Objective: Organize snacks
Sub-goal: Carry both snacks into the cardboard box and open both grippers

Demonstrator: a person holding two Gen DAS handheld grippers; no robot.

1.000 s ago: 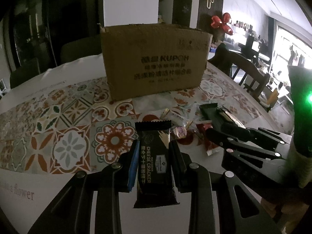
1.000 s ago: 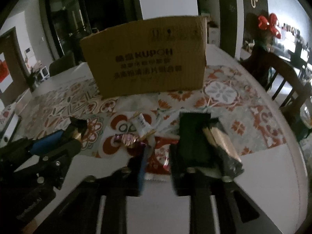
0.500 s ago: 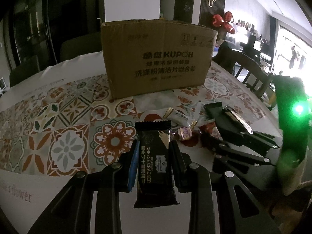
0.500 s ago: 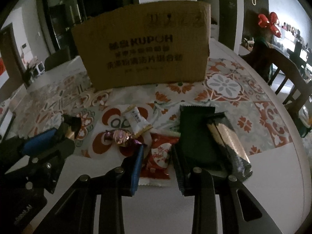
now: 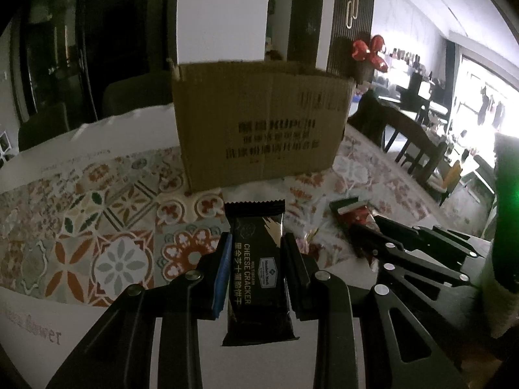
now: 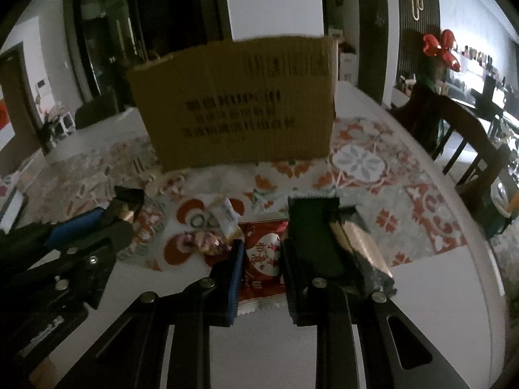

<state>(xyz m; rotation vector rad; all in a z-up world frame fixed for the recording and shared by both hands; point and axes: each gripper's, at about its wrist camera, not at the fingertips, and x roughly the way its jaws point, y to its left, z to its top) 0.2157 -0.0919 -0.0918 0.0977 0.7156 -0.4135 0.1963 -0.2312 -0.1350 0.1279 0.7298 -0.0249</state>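
My left gripper (image 5: pixel 256 246) is shut on a black cheese cracker packet (image 5: pixel 258 269), which it holds lengthwise above the patterned tablecloth (image 5: pixel 107 243). The brown cardboard box (image 5: pixel 259 123) stands just beyond it. In the right wrist view my right gripper (image 6: pixel 261 248) has its jaws closing on a red snack packet (image 6: pixel 259 280), and the pads press on its two sides. The same box (image 6: pixel 236 103) stands behind the pile. The left gripper (image 6: pixel 125 206) shows at the left edge with the cracker's end.
Next to the red packet lie a dark green packet (image 6: pixel 314 227), a black and gold packet (image 6: pixel 360 246), a white candy (image 6: pixel 227 215) and a purple wrapped candy (image 6: pixel 204 241). Wooden chairs (image 6: pixel 454 123) stand past the table's right edge.
The right gripper moved forward over the red packet and its jaws narrowed onto it. The left gripper kept its hold on the cracker packet and barely moved.
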